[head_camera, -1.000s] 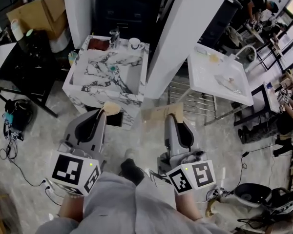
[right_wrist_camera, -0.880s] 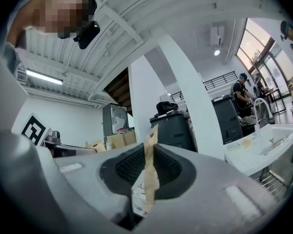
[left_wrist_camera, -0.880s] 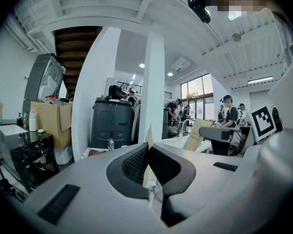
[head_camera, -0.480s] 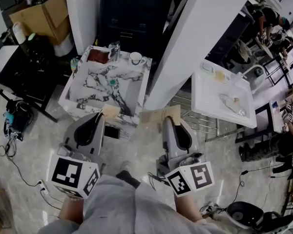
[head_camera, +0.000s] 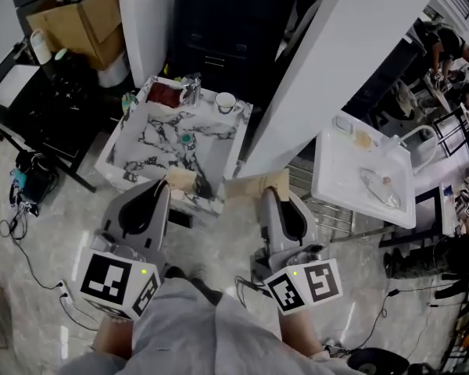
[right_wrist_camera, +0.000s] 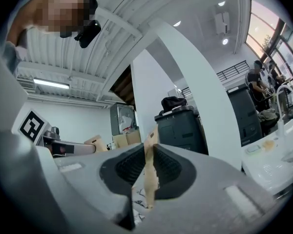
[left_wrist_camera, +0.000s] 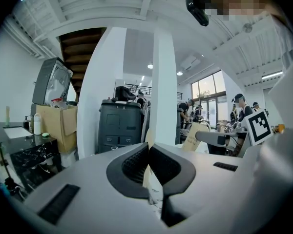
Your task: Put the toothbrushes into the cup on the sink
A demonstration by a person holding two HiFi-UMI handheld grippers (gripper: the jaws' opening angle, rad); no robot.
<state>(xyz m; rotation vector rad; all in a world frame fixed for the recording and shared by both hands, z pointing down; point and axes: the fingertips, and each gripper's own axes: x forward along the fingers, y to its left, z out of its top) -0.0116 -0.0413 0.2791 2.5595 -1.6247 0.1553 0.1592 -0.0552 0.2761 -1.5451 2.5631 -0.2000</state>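
Head view, looking steeply down. Ahead, a marble sink [head_camera: 141, 151] with dark veins. On its far rim a white cup [head_camera: 225, 101], upright, just beside the tap [head_camera: 191, 87]. Closer in, left gripper [head_camera: 166, 184] and right gripper [head_camera: 269, 191] side by side, near the sink's front edge and well apart from the cup. At the left tip a flat tan piece, the left card [head_camera: 181, 178]; at the right tip a wider one, the right card [head_camera: 254, 183]. Possibly toothbrush packaging, but too small here to tell. Off to the right, a plain white basin [head_camera: 352, 174].

Left gripper view. Left gripper [left_wrist_camera: 148, 156] with jaws drawn narrow, ribbed pads pressed on the thin pale edge of the left card [left_wrist_camera: 148, 177]. Behind, a dark bin [left_wrist_camera: 119, 126] and a white pillar [left_wrist_camera: 163, 82].

Right gripper view. Right gripper [right_wrist_camera: 149, 155] also clamped narrow, on the right card [right_wrist_camera: 147, 179], which stands edge-on between the pads.
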